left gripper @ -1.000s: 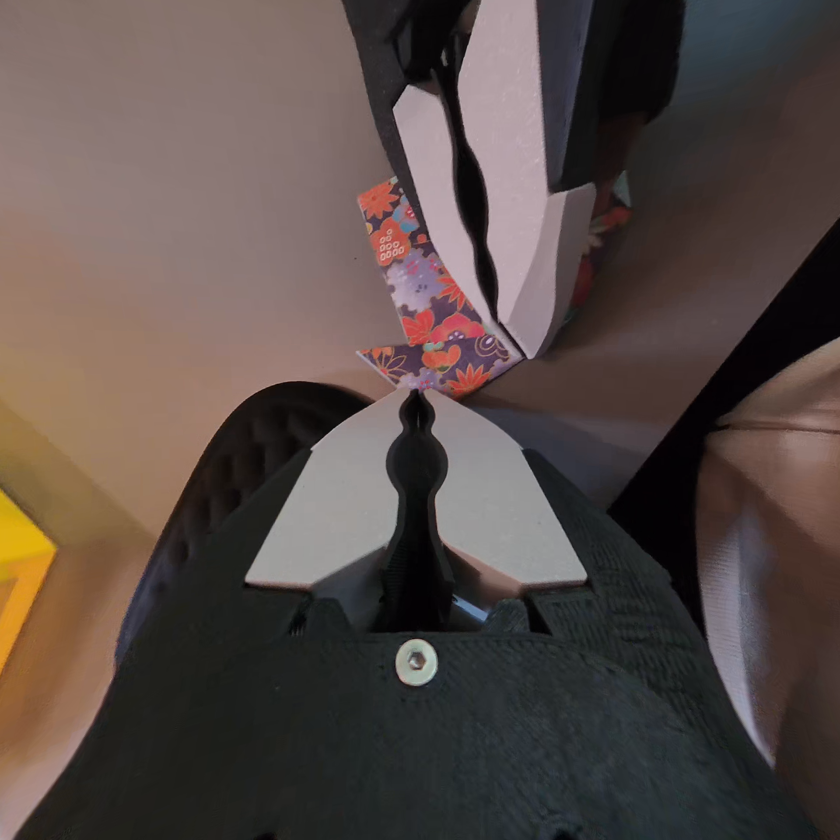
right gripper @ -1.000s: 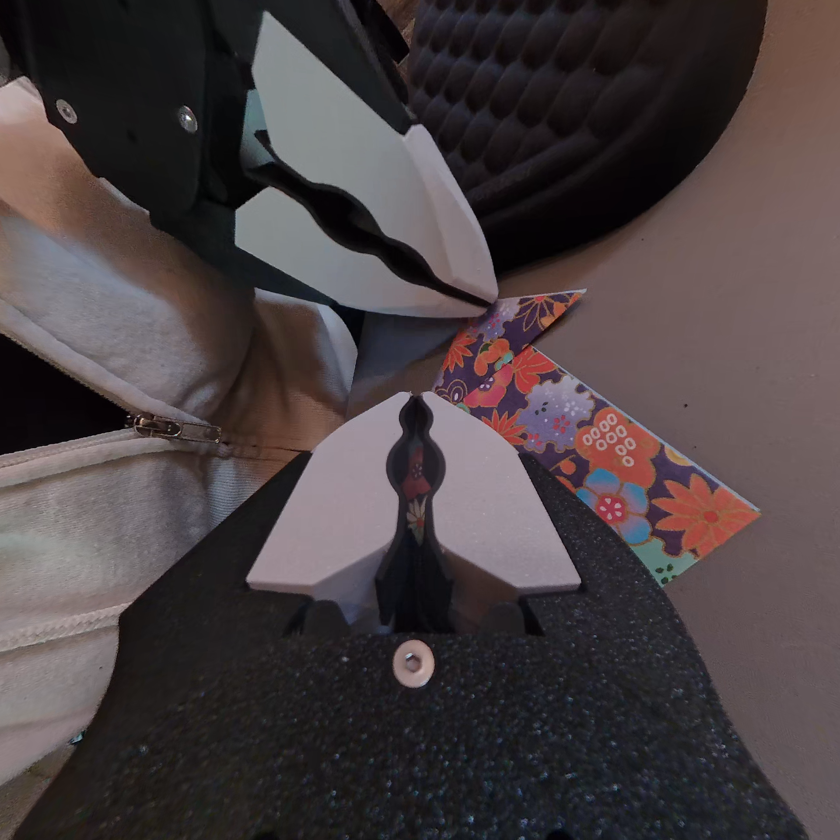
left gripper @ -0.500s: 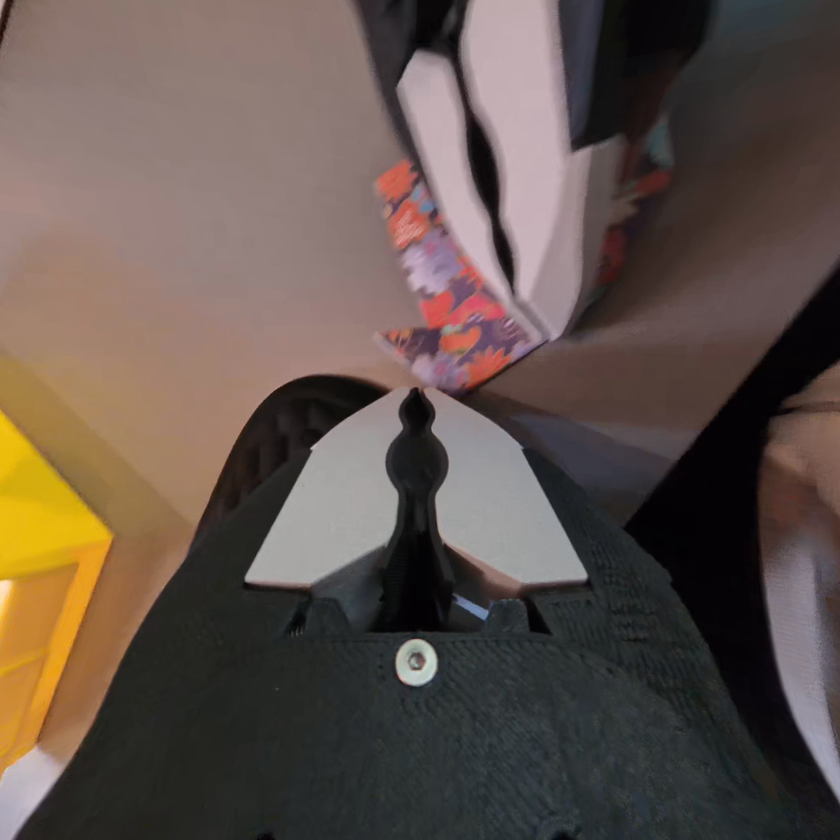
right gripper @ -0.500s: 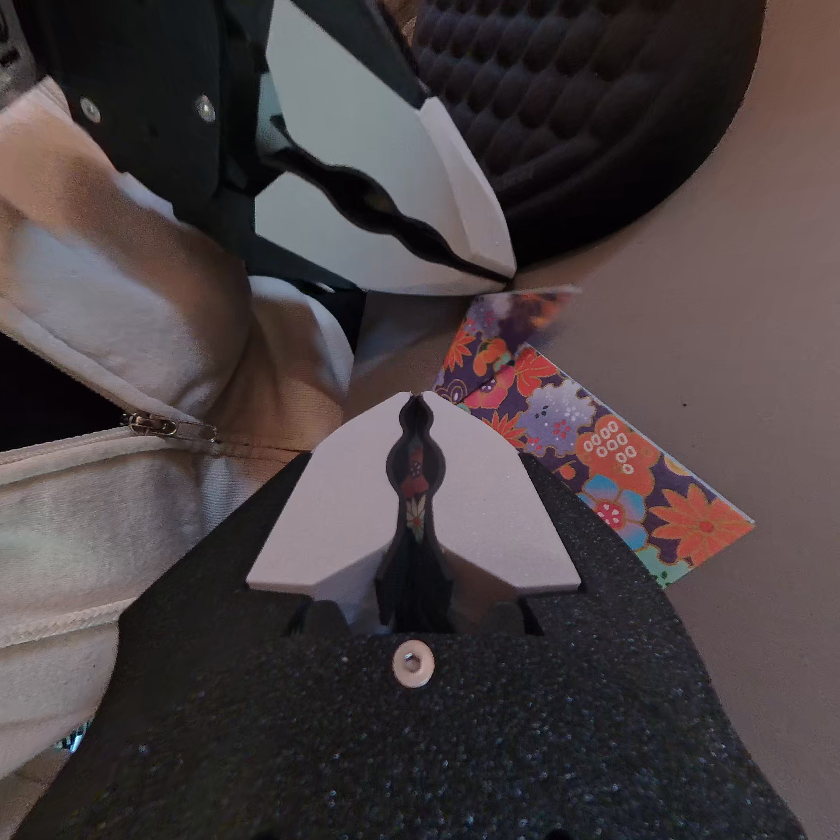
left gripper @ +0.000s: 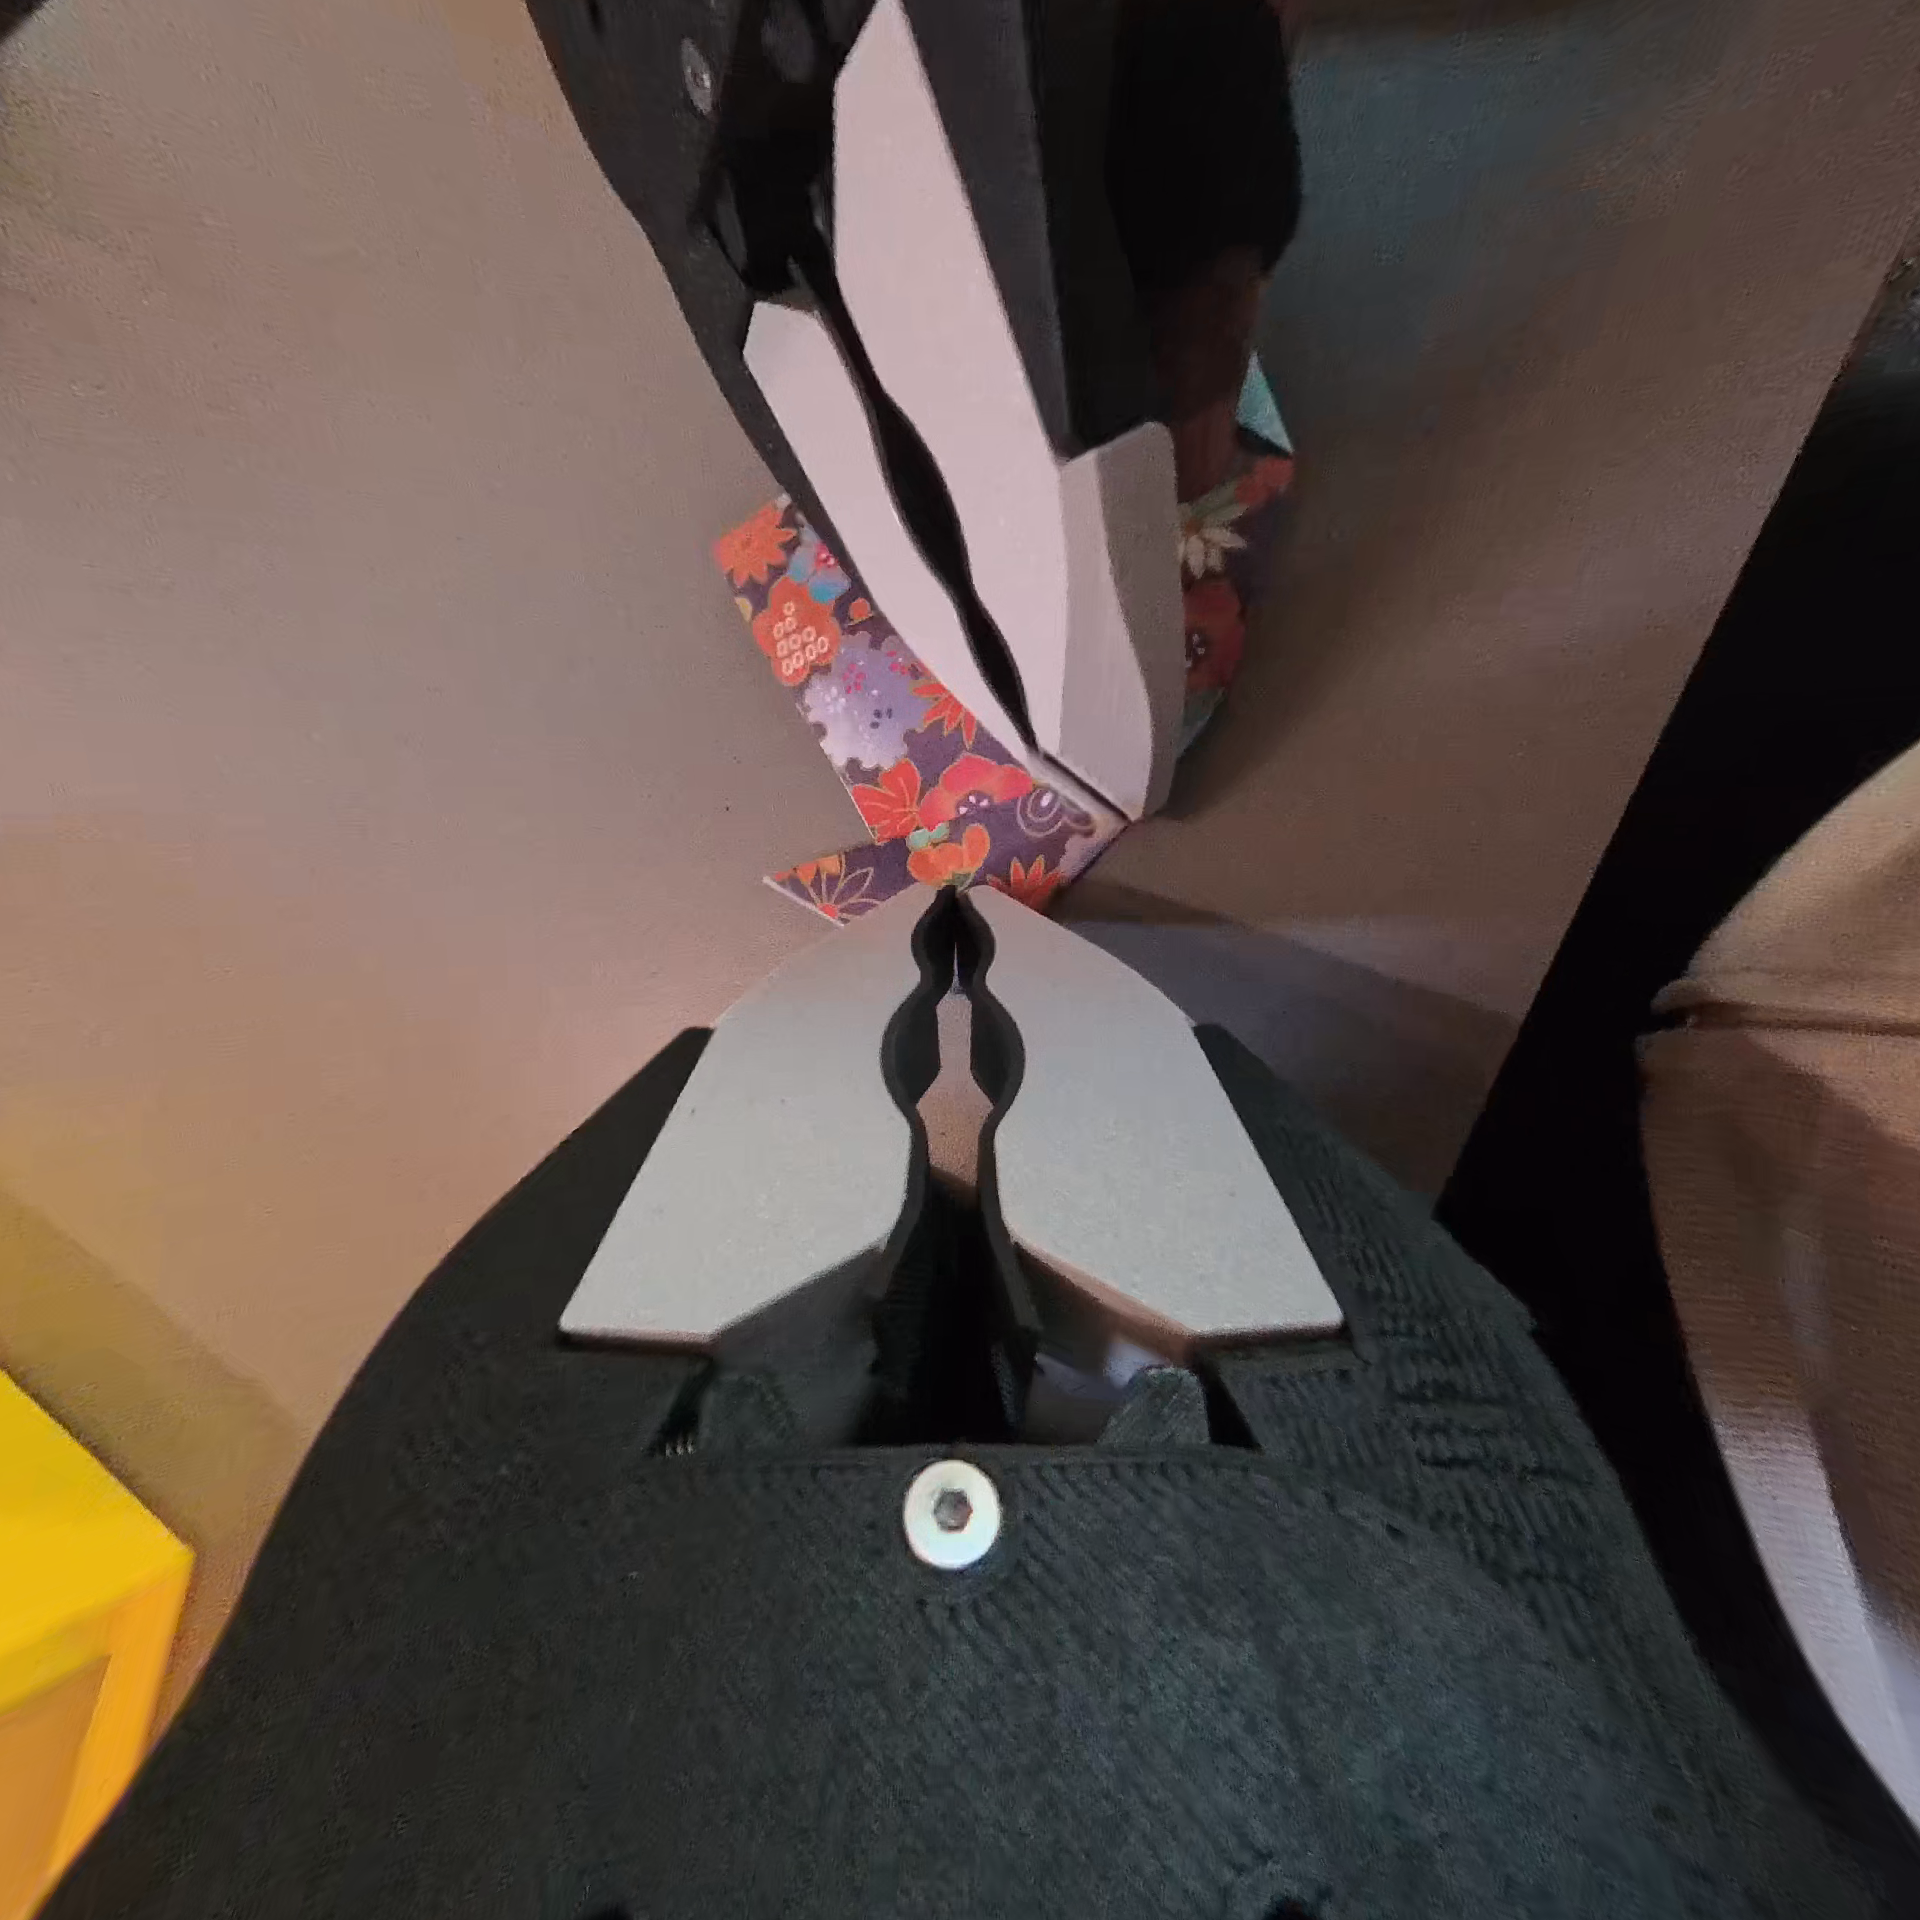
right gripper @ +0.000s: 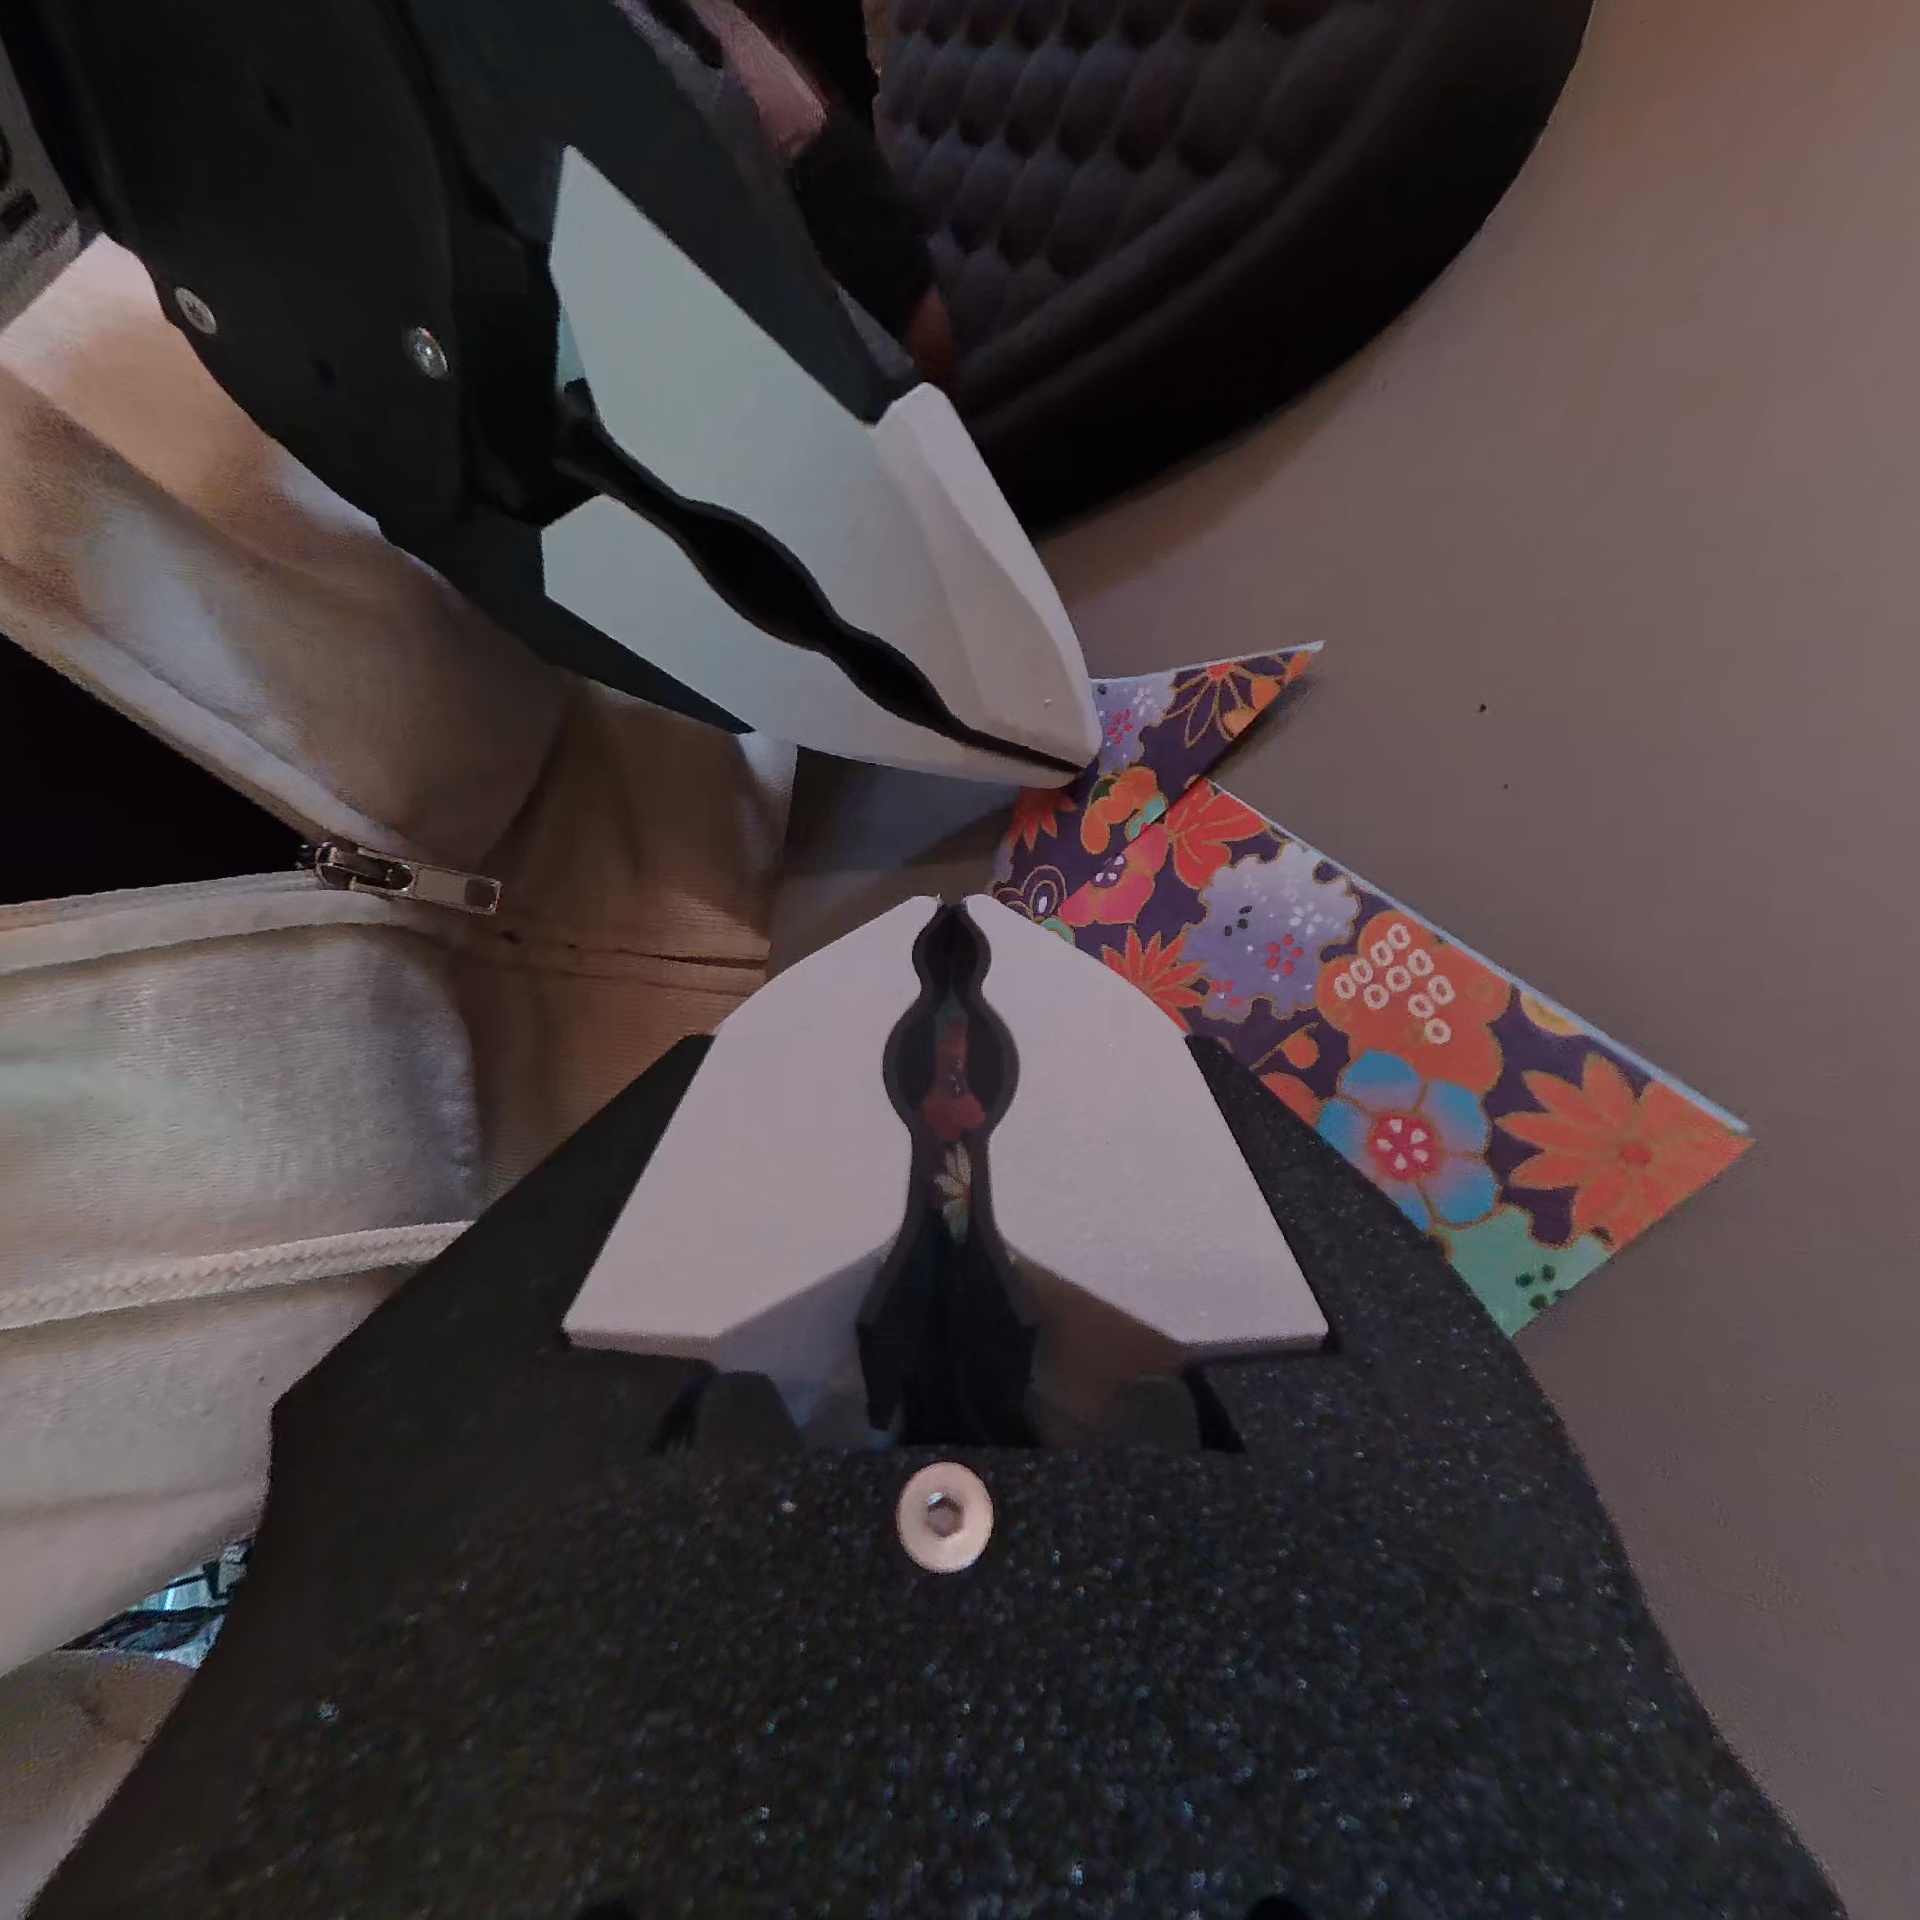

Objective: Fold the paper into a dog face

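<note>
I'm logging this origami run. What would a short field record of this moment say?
paper: floral origami paper, partly folded, a small flap turned out at one corner
surface: tan table
left gripper: shut on the flap's edge
right gripper: shut, patterned paper showing between its fingers
nearby: black quilted pad; yellow box

Beige table (right gripper: 1558,520) — floral paper (right gripper: 1382,1018), cushion (right gripper: 1195,208).
</note>
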Motion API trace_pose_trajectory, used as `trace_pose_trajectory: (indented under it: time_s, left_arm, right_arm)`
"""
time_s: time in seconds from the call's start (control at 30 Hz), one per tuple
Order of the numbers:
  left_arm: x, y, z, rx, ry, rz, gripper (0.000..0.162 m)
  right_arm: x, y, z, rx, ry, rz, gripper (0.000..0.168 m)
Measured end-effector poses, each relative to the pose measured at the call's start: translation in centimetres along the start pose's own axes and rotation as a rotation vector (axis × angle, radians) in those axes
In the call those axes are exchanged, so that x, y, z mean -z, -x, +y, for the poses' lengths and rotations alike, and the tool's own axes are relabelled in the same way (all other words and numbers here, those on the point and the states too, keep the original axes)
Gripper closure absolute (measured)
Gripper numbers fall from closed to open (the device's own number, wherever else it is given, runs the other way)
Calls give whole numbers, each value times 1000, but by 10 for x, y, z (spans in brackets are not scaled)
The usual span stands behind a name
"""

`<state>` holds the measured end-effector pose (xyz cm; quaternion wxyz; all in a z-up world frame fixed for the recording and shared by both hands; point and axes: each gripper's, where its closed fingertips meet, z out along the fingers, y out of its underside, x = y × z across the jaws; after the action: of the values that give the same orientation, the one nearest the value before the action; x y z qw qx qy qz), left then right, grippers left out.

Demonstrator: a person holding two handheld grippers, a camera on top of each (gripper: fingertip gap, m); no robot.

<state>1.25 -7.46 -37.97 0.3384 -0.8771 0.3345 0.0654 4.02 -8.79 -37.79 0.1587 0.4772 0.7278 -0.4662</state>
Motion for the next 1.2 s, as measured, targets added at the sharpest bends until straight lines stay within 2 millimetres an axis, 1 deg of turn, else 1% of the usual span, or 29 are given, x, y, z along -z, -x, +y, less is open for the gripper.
trace_pose_trajectory:
  time_s: [0.03,0.07,0.13,0.17,0.23,0.27,0.3,0.33,0.4,0.43,0.57,0.6,0.67,0.73,0.8,0.83,0.9,0.97,1.03,1.13,1.2]
  left_arm:
    - [1,1,2,-53,14,-20,161]
    - [2,7,7,-111,37,-64,161]
    - [6,27,24,-210,106,-205,162]
    - [9,27,21,-238,68,-221,162]
    - [16,16,-5,-332,-100,-263,162]
    - [16,11,-12,-372,-130,-274,162]
    - [13,7,-13,-396,-132,-258,162]
    - [8,7,-12,-407,-125,-249,162]
    - [1,14,-11,-449,-116,-275,162]
    - [-2,19,-13,-477,-128,-300,162]
    - [-9,45,-29,-589,-153,-415,162]
    - [-14,49,-32,-628,-147,-417,162]
    - [-26,50,-39,-727,-172,-390,162]
    - [-38,51,-49,-802,-212,-377,162]
    - [-47,55,-57,-873,-217,-390,162]
    - [-51,52,-60,-920,-216,-374,162]
    - [-60,46,-59,-1011,-177,-328,162]
    - [-61,45,-57,-1093,-144,-315,162]
    - [-61,43,-55,-1118,-129,-266,162]
    - [-61,44,-53,-1183,-118,-271,162]
    - [-59,51,-45,-1184,-94,-275,162]
  right_arm:
    - [0,0,0,-3,-4,-3,168]
    - [0,0,0,-3,-11,-4,168]
    - [0,0,0,-3,-20,-4,168]
    - [0,0,0,-3,-21,-1,168]
    - [0,0,0,-5,-17,-2,168]
    - [0,0,0,-7,-16,-8,168]
    - [0,0,0,-9,-15,-17,168]
    - [1,0,0,-12,-10,-26,168]
    - [6,-3,1,-11,-2,-32,168]
    - [10,-6,0,-19,-7,-34,168]
    - [37,-27,0,-67,-41,-24,168]
    - [44,-33,0,-83,-57,-18,168]
    - [59,-44,0,-108,-86,-1,168]
    - [68,-51,0,-134,-104,-6,168]
    - [69,-52,0,-139,-99,-10,168]
    - [69,-52,0,-139,-98,-8,168]
    - [69,-52,0,-141,-103,-8,168]
    - [70,-52,0,-138,-108,-5,168]
    - [70,-52,0,-136,-109,-4,168]
    - [69,-52,0,-137,-109,-8,168]
    - [69,-52,0,-136,-112,-4,168]
